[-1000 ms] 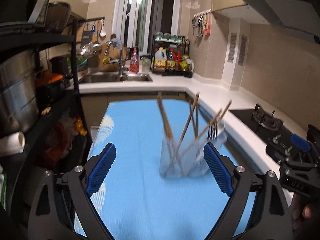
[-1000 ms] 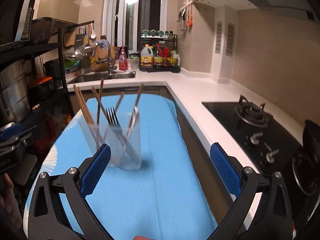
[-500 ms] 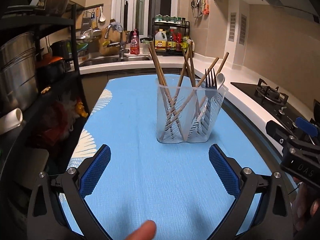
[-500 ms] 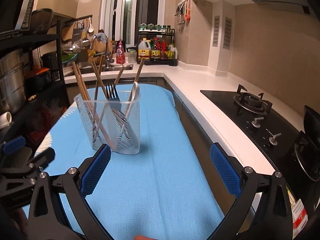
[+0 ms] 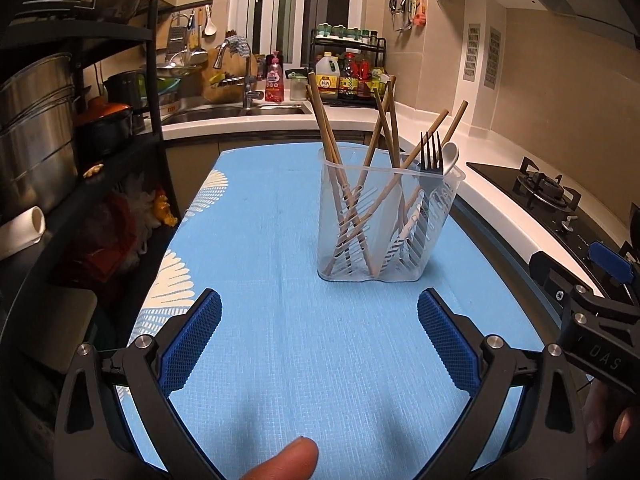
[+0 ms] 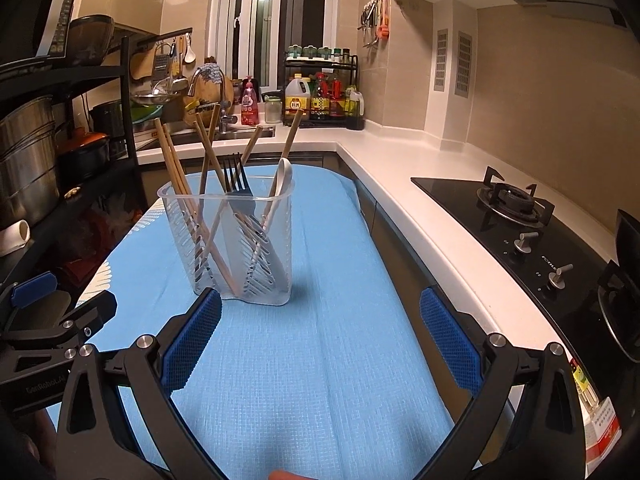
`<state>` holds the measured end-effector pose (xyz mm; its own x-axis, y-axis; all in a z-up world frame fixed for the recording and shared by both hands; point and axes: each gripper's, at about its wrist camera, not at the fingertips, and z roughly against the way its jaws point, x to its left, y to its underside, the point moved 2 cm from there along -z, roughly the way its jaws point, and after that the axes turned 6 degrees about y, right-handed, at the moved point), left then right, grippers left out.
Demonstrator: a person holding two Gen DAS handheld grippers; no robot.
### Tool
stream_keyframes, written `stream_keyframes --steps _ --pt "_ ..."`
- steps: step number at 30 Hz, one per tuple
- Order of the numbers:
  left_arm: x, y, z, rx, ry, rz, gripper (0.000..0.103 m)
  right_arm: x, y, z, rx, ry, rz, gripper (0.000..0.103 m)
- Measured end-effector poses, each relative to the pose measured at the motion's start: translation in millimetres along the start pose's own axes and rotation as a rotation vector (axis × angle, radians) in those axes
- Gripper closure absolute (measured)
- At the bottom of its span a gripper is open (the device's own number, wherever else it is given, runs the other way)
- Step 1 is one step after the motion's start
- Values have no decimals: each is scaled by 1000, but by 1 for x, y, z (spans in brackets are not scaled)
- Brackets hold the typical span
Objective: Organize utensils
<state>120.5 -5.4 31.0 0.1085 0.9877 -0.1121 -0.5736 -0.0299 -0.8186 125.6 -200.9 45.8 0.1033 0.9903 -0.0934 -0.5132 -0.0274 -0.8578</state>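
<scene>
Blue cloth (image 5: 280, 320) carries a light, tippy plastic holder (image 5: 384, 220) of chopsticks (image 5: 326, 128), fork (image 5: 431, 154) and spoon (image 5: 449, 154). Both the left gripper (image 5: 319, 344) and right gripper (image 6: 320, 340) gape wide, empty; thin, slippery sticks probably want pinching near their upper ends.

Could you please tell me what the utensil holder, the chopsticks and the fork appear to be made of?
The utensil holder looks like clear, glossy plastic: the contents show through its slotted walls. The chopsticks look like bamboo or wood, tan and matte, though the exact kind is unclear. The fork seems to be metal, dark grey with a dull sheen, but coated plastic cannot be ruled out.
</scene>
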Motion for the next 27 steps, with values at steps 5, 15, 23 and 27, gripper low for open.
stream_keyframes --steps 5,15,23,27 --pt "1 2 -1 4 -7 -6 8 3 1 0 4 3 -3 5" --pt "2 3 0 4 -6 -9 8 1 2 -2 8 3 -7 5" --pt "1 3 0 5 -5 -8 8 4 2 0 5 4 -3 5" --pt "1 3 1 5 -5 -12 8 4 1 0 4 3 -3 5"
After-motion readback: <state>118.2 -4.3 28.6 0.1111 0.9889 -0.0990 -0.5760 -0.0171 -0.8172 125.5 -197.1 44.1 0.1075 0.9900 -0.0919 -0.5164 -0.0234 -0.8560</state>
